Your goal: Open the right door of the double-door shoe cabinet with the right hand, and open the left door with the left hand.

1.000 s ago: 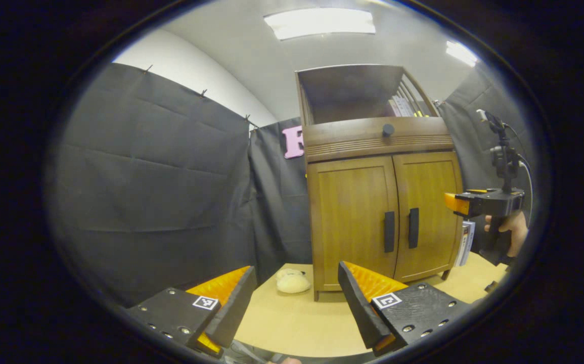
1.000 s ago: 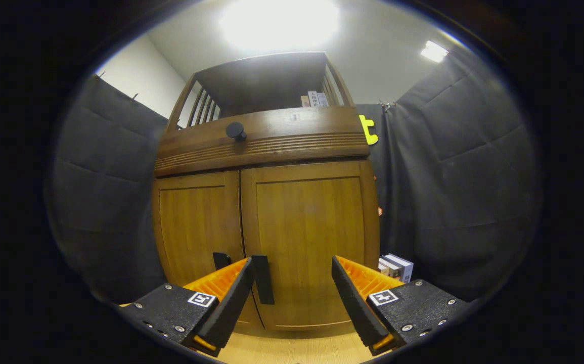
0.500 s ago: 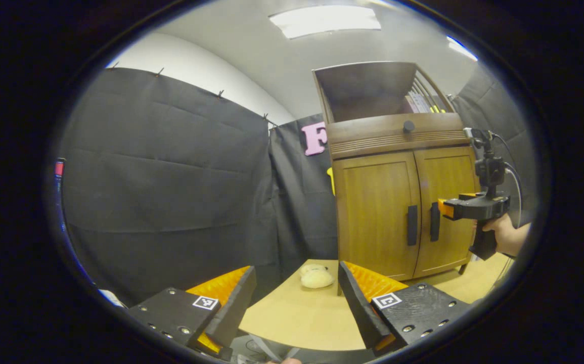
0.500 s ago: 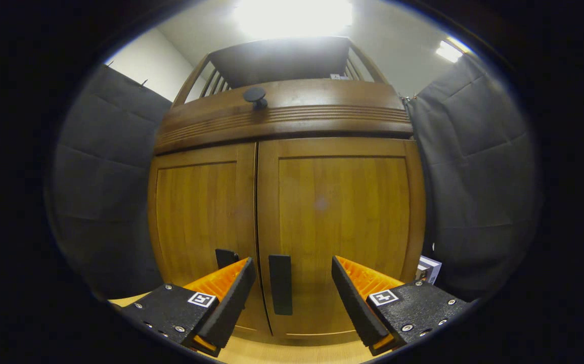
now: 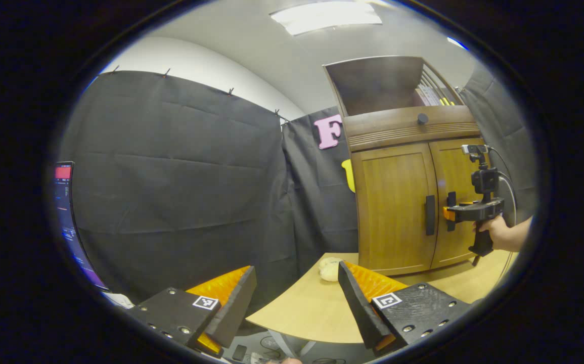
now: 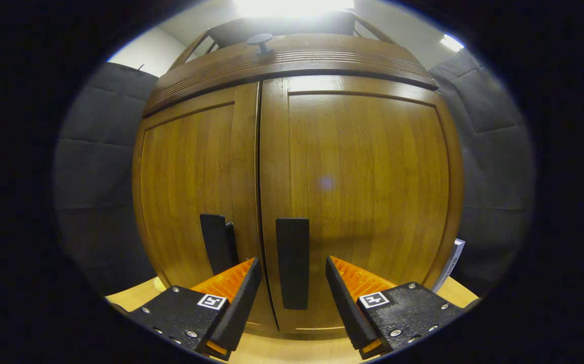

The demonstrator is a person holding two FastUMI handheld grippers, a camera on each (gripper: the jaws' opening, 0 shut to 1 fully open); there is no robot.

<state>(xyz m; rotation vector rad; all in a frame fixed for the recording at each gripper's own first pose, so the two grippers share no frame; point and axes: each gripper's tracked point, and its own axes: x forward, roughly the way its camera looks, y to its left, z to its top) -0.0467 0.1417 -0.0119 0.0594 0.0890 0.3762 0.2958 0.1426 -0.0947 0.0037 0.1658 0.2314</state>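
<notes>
The right gripper [image 6: 292, 283] is level, its fingers spread wide apart, nothing pressed between them. A hand [image 5: 494, 233] grips its pistol handle from below (seen from the left gripper view). The left gripper [image 5: 297, 298] sits low and back, fingers likewise spread.

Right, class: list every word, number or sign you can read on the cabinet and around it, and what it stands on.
Nothing reads clearly.
Top-shelf books in the cabinet: spines too small to read.
Side book beside the cabinet: print blurred.
Square marker: coded pattern, no words.
</notes>
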